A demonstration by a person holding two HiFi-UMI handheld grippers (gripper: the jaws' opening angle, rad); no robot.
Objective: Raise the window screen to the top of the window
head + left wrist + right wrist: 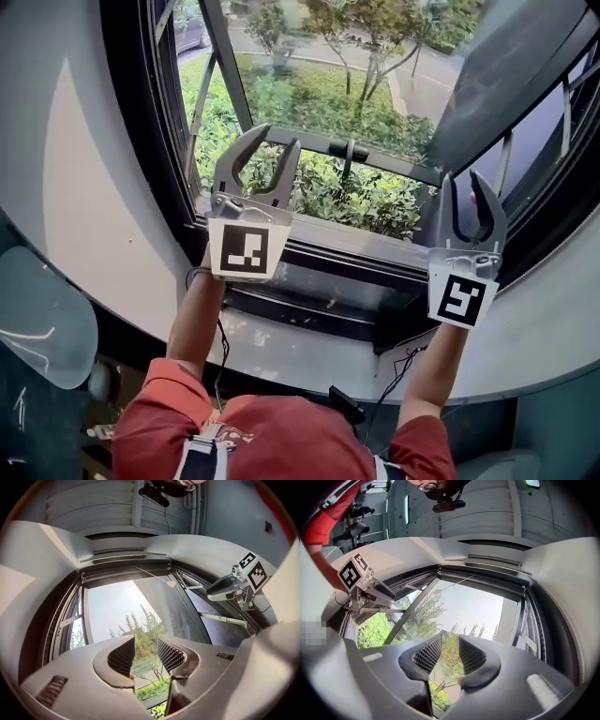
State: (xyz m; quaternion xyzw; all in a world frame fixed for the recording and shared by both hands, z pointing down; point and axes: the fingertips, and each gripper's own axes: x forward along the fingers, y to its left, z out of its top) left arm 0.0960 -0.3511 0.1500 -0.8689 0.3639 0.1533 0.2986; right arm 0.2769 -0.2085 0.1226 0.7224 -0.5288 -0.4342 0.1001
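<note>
The window opening (pixel 309 103) shows trees and lawn with no mesh across it. In both gripper views the screen's dark bar sits rolled up at the top of the frame (pixel 126 570) (pixel 487 573), and a thin pull cord (pixel 157 577) hangs from it. My left gripper (pixel 278 139) (pixel 145 641) is held in front of the lower left of the opening, jaws apart and empty. At the lower right, my right gripper (pixel 463 178) (pixel 450 641) is also open and holds nothing. Both point upward at the window and touch nothing.
A black window frame (pixel 141 112) is set in a grey wall, with a dark sill (pixel 319 281) below the grippers. A tinted sash (pixel 511 84) stands swung outward at the upper right. A dark bar with a handle (pixel 349 150) crosses the opening.
</note>
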